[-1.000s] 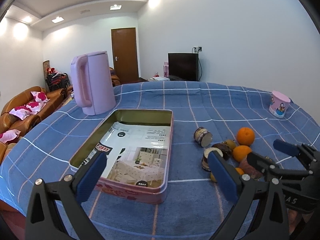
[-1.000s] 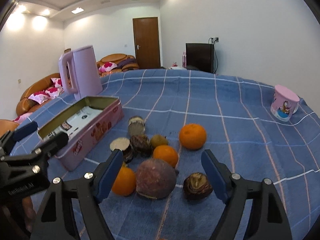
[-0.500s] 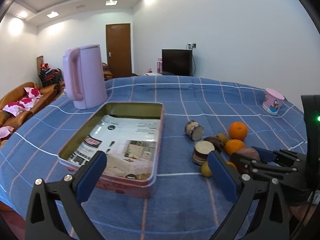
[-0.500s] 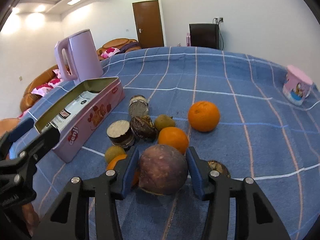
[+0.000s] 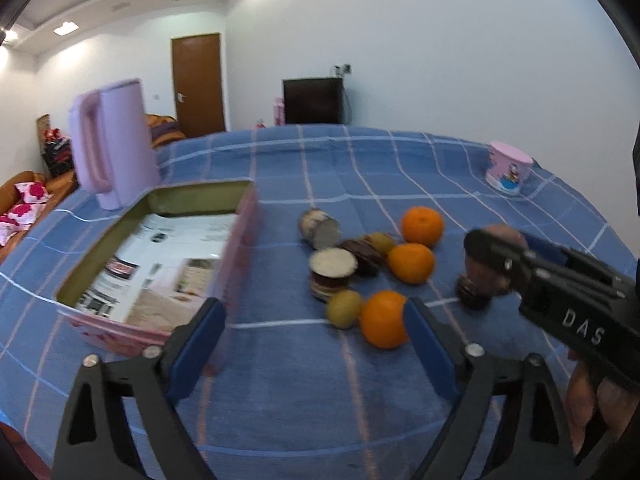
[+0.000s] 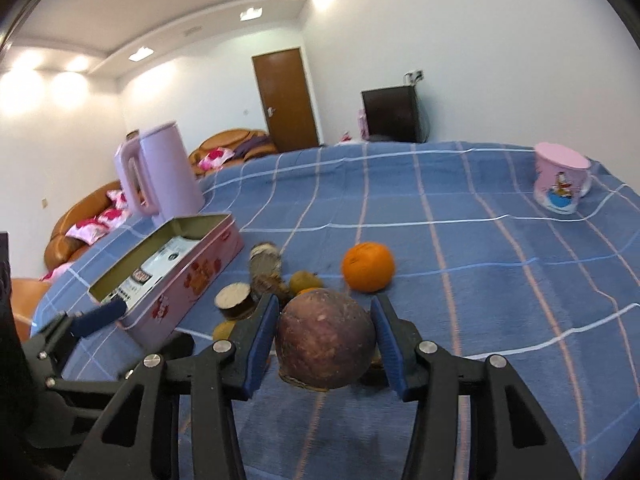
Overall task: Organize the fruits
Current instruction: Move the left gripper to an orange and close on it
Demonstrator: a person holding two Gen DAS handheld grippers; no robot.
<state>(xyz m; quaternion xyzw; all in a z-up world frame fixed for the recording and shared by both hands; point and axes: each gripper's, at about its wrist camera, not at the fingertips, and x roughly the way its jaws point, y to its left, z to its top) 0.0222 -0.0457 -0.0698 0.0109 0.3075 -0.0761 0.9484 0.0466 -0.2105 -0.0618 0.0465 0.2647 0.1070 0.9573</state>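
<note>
My right gripper is shut on a round purple-brown fruit and holds it just above the blue cloth; it also shows in the left wrist view. My left gripper is open and empty, near an orange and a small green fruit. Two more oranges, cut brown cylinders and dark fruits lie in a cluster. The open pink tin lies left of the cluster, a printed sheet inside.
A pink kettle stands behind the tin. A pink cup stands upside down at the far right of the table. A sofa lies beyond the left edge.
My right gripper has closed on the purple-brown fruit and lifted it off the cloth. My left gripper has swung right, toward the fruit cluster.
</note>
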